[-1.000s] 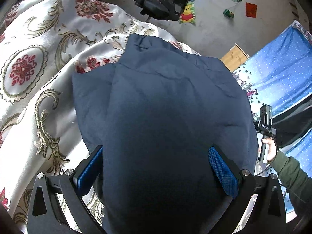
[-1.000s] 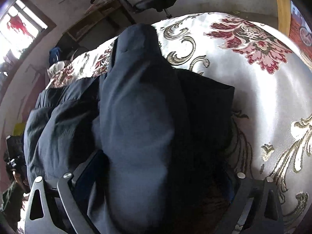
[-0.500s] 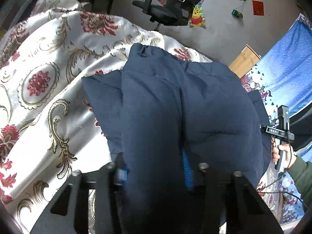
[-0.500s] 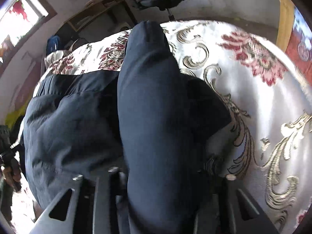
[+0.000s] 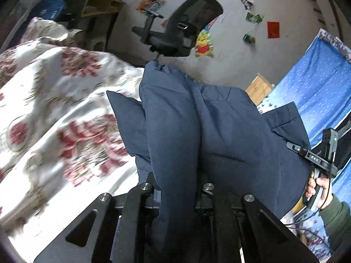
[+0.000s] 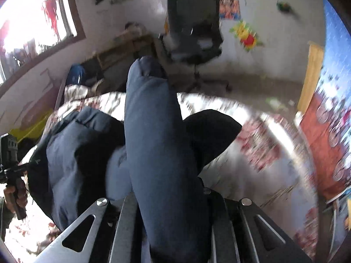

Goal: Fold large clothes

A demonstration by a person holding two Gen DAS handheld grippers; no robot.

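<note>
Now your left gripper [image 5: 178,197] and right gripper [image 6: 169,199] are each closing on a fold of the navy jacket [image 5: 219,135], bunched over the bed [image 5: 54,114].

Background: black office chair [image 5: 182,28] stood by the white wall — cartoon bear sticker [image 5: 204,46] and red paper square [image 5: 273,29] stuck on it. Floral bedspread [image 5: 54,109] white, red and gold. Blue patterned cloth [image 5: 318,83] at right; window [image 6: 33,15] bright, upper left — right wrist view.

Left gripper [image 5: 178,197] and right gripper [image 6: 169,199]: both tilted downward, jaws closing, dark blue cloth pinched between them. Right hand [image 5: 318,189] grips its handle, green sleeve [image 5: 337,221] visible.
</note>
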